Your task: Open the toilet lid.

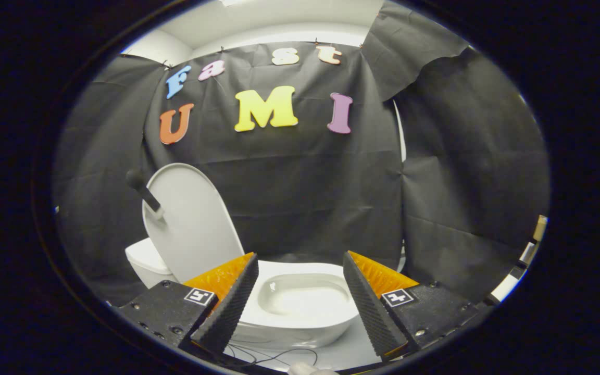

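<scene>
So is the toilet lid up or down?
Up. The lid stands raised behind the uncovered bowl; the open claw holds nothing.

Staged test booth, not a real bathroom: black cloth wall (300, 198) pinned up behind, white room wall (279, 21) visible above it at frame top; white toilet (300, 307) stands alone at lower centre, loose cables (274, 357) beside it
</scene>
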Demonstrator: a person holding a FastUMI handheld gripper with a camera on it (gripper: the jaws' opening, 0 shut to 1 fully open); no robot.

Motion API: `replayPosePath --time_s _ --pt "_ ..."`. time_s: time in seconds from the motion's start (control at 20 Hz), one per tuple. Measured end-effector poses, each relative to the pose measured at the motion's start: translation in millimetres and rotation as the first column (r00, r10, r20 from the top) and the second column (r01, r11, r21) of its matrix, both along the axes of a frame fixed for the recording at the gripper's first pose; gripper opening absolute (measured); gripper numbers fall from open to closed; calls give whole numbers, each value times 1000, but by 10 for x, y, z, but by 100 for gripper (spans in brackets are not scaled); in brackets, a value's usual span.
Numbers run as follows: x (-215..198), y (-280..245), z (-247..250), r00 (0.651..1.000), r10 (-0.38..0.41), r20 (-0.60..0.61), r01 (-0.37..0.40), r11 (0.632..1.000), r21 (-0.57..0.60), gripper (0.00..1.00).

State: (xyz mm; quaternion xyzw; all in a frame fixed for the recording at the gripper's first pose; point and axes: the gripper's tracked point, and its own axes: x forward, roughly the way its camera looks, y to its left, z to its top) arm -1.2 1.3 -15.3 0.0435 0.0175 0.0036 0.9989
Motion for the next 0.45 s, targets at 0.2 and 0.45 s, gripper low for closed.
replayPosePath --time_s 0.2,0.45 --pt "-59 -139 -99 999 -35 -12 35 999 16 100" --pt "-84 -139 -152 999 -40 -25 40 999 -3 100"
